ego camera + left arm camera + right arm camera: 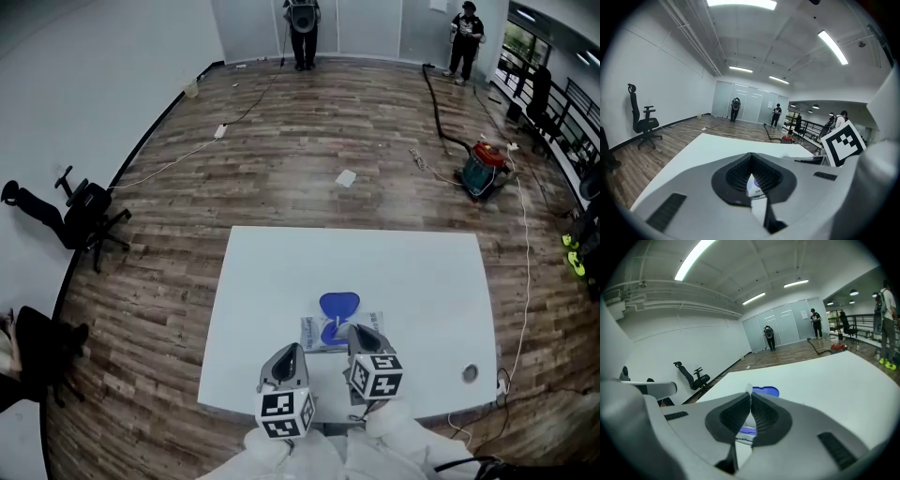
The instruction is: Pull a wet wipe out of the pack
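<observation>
The wet wipe pack (314,334) lies flat near the front edge of the white table (281,281), its blue lid (338,305) flipped open away from me. My right gripper (359,330) hovers over the pack's opening. In the right gripper view its jaws are shut on a thin white wipe (748,389) that pokes up between the pads, with the blue lid (765,391) just beyond and the pack (744,433) below. My left gripper (292,349) sits by the pack's left end, jaws shut (751,155); the pack (754,187) shows through the gap behind the pads.
A small round grey object (470,373) lies at the table's front right. On the wooden floor are a tipped office chair (84,214) to the left, a vacuum cleaner (483,169) with cables to the right, and a scrap of paper (346,178). People stand far back.
</observation>
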A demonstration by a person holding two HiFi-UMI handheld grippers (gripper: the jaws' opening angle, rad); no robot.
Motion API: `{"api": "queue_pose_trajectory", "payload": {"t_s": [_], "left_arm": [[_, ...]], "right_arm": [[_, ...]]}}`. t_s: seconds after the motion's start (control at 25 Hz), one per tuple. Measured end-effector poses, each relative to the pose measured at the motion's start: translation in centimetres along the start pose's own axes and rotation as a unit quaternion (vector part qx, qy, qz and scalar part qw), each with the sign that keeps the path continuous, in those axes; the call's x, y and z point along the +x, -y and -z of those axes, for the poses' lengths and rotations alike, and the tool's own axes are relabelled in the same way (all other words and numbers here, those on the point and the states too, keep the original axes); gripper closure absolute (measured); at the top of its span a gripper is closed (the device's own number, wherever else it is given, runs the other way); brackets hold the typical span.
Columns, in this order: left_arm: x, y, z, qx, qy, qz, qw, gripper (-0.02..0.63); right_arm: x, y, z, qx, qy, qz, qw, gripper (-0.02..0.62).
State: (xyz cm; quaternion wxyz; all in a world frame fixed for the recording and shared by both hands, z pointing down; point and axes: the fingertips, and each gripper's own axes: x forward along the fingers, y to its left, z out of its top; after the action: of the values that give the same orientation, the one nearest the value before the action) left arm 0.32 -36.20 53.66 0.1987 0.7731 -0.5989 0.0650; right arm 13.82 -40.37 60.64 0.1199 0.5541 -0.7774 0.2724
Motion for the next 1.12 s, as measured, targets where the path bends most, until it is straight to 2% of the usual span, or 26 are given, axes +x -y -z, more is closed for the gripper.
{"api": "queue_pose_trajectory", "payload": {"t_s": [0.56, 1.12], "left_arm": [[0.3, 1.7, -1.4, 0.004, 0.02, 0.027, 0.9994, 0.609], [1.0, 4.8, -2.5, 0.016, 0.03, 0.062, 0.9975, 0.609]], "right_arm": [[-1.9, -0.2, -3.8, 0.014, 0.05, 0.003, 0.999, 0.58], [-5.4, 1.7, -5.7, 0.035, 0.091, 0.016, 0.995, 0.58]]}}
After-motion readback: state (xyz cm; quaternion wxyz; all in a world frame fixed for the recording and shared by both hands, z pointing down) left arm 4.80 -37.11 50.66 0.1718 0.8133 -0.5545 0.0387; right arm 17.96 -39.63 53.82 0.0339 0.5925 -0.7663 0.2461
